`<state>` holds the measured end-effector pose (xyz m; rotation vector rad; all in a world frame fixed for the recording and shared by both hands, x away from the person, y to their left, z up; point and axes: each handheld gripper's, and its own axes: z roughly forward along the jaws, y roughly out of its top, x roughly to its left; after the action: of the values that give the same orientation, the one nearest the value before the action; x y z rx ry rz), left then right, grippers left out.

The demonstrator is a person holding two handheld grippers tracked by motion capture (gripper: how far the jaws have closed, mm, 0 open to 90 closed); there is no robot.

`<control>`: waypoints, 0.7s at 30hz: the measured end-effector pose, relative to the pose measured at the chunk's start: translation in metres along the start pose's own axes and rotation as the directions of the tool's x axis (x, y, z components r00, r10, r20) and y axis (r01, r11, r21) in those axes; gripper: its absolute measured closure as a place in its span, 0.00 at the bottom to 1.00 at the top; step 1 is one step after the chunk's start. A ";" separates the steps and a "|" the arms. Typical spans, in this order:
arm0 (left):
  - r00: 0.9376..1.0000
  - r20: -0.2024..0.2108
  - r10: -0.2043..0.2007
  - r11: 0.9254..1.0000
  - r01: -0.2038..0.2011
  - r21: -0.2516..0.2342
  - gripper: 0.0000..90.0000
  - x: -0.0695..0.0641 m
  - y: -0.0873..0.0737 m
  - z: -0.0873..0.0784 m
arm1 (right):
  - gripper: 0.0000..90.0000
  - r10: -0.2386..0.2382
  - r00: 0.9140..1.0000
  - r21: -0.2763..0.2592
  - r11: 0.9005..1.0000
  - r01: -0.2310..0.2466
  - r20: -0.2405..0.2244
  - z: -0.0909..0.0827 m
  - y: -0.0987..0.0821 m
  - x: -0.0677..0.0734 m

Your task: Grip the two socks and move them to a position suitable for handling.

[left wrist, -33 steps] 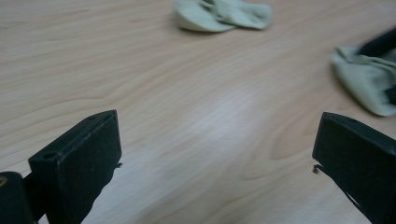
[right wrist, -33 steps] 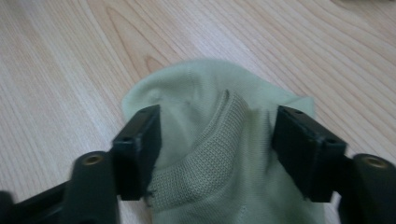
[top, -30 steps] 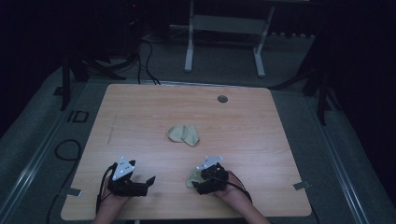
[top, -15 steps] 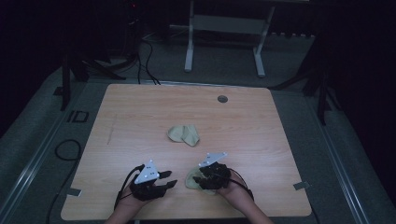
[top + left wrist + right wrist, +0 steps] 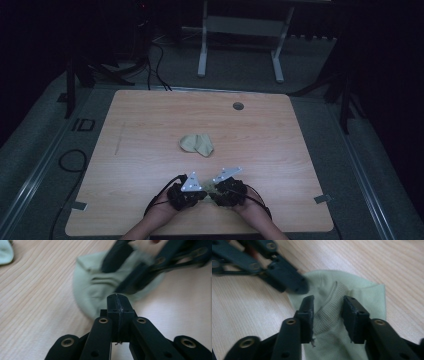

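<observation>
A pale green sock [image 5: 362,292] lies flat on the wooden table [image 5: 150,125] near its front edge. My right gripper [image 5: 328,302] is open, one jaw on each side of the sock's ribbed cuff [image 5: 327,312]. My left gripper [image 5: 117,300] is shut with nothing seen between its jaws, its tip at the sock's [image 5: 92,287] edge and facing the right gripper [image 5: 140,270]. In the high view the left gripper [image 5: 201,191] and the right gripper [image 5: 214,189] meet tip to tip over that sock [image 5: 208,185]. A second pale green sock [image 5: 196,144] lies crumpled at the table's middle.
A round cable hole [image 5: 238,106] sits near the table's far edge. Behind the table stand a white frame [image 5: 240,30] and cables on the grey floor [image 5: 155,55]. A cable loop [image 5: 67,160] lies left of the table.
My left gripper has swung right across the table's front edge, from well apart to tip to tip with the right gripper at the sock. The right gripper has barely moved.
</observation>
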<state>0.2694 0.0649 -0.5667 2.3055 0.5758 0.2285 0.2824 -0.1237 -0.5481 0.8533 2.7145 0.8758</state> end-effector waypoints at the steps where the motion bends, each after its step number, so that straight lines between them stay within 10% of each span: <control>1: 1.000 0.004 -0.007 1.000 0.007 -0.006 0.99 0.001 0.000 0.001 | 0.70 -0.002 1.000 0.002 1.000 0.002 0.001 0.000 -0.001 0.000; 11: 1.000 -0.007 0.016 1.000 -0.016 -0.006 0.99 0.005 0.000 0.001 | 0.91 -0.021 1.000 -0.006 1.000 0.021 -0.008 -0.016 -0.004 -0.004; 21: 1.000 -0.009 0.028 0.999 -0.028 -0.016 0.99 0.007 0.000 0.002 | 0.91 0.092 0.995 -0.092 0.992 -0.088 0.040 -0.059 -0.019 -0.035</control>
<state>0.2763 0.0669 -0.5682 2.2995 0.5444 0.2553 0.2835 -0.1849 -0.5118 0.9702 2.5949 0.9772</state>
